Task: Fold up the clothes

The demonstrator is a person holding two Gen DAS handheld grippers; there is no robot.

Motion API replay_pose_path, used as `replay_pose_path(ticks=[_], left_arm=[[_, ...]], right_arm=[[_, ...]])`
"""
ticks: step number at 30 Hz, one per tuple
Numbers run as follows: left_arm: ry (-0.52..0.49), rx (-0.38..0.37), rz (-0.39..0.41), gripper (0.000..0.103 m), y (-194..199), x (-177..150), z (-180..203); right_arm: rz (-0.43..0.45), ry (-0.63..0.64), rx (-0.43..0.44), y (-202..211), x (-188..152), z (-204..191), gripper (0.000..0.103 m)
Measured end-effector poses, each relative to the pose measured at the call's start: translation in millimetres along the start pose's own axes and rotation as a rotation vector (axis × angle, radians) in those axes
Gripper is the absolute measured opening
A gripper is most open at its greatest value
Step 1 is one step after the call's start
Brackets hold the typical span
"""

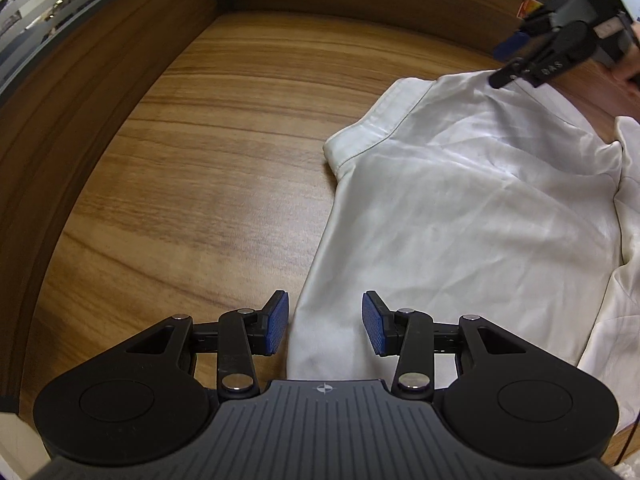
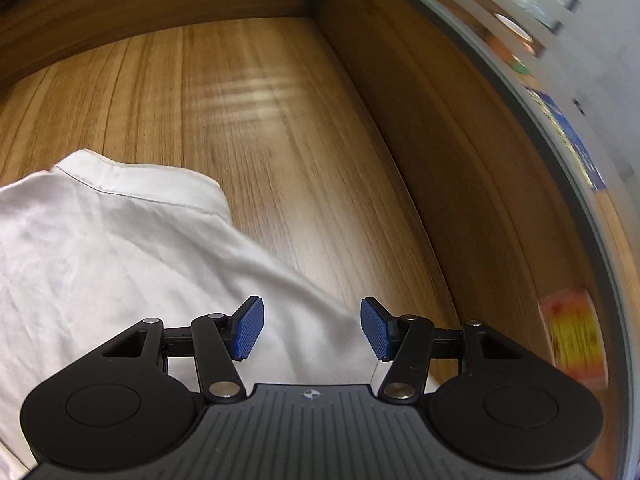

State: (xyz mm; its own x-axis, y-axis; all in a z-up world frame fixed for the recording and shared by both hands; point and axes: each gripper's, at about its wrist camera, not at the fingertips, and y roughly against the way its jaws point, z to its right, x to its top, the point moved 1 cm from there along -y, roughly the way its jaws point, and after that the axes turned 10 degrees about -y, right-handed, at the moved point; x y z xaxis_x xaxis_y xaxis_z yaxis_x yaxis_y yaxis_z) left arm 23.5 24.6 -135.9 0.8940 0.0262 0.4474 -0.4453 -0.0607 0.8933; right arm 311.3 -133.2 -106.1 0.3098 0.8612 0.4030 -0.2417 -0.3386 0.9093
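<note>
- Two tools, left tool and right tool, are hovering part-open, gripping nothing.
- Risk: pads closing on one layer of the white garment, skewing the fold across the surface.

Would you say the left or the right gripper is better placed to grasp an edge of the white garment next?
Left, probably. The left gripper has the white garment's edge between its open pads; the right gripper is open over the cloth's middle.
</note>
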Motion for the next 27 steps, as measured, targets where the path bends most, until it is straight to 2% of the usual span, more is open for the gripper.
replay_pose_path(ticks=[6, 7, 10, 12, 14, 15, 17, 23, 27], left_arm=[[0.019, 0.006, 0.005, 0.041, -3.8, 3.8, -12.1], [0.021, 0.000, 0.000, 0.036, -5.1, 3.6, -13.7], [0.029, -0.026, -0.015, 0.026, -9.3, 2.8, -18.0], [0.042, -0.045, -0.020, 0.022, -11.3, 1.8, -19.2], [0.065, -0.067, -0.029, 0.016, -13.8, -0.2, -19.9], [0.076, -0.075, -0.034, 0.010, -15.0, -1.5, -20.0], [0.092, -0.082, -0.036, 0.007, -16.0, -4.2, -20.0], [0.132, -0.070, 0.020, 0.005, -3.5, -9.8, -22.1], [0.143, -0.018, 0.066, 0.005, 13.7, -14.7, -27.4]], right_arm=[[-0.081, 0.115, 0.058, -19.2, 15.9, -10.2, 0.047], [-0.090, 0.128, 0.062, -21.1, 18.0, -11.7, 0.046], [-0.105, 0.128, 0.084, -22.9, 22.2, -13.3, 0.029], [-0.130, 0.101, 0.105, -23.2, 25.9, -11.6, 0.019], [-0.150, 0.073, 0.121, -22.7, 28.2, -9.9, 0.015], [-0.150, 0.064, 0.116, -21.8, 28.1, -9.9, 0.009], [-0.139, 0.045, 0.095, -18.8, 29.5, -10.9, 0.005], [-0.066, 0.016, -0.004, -6.6, 48.0, -22.9, 0.002], [-0.016, 0.033, -0.060, -1.9, 65.7, -37.2, 0.001]])
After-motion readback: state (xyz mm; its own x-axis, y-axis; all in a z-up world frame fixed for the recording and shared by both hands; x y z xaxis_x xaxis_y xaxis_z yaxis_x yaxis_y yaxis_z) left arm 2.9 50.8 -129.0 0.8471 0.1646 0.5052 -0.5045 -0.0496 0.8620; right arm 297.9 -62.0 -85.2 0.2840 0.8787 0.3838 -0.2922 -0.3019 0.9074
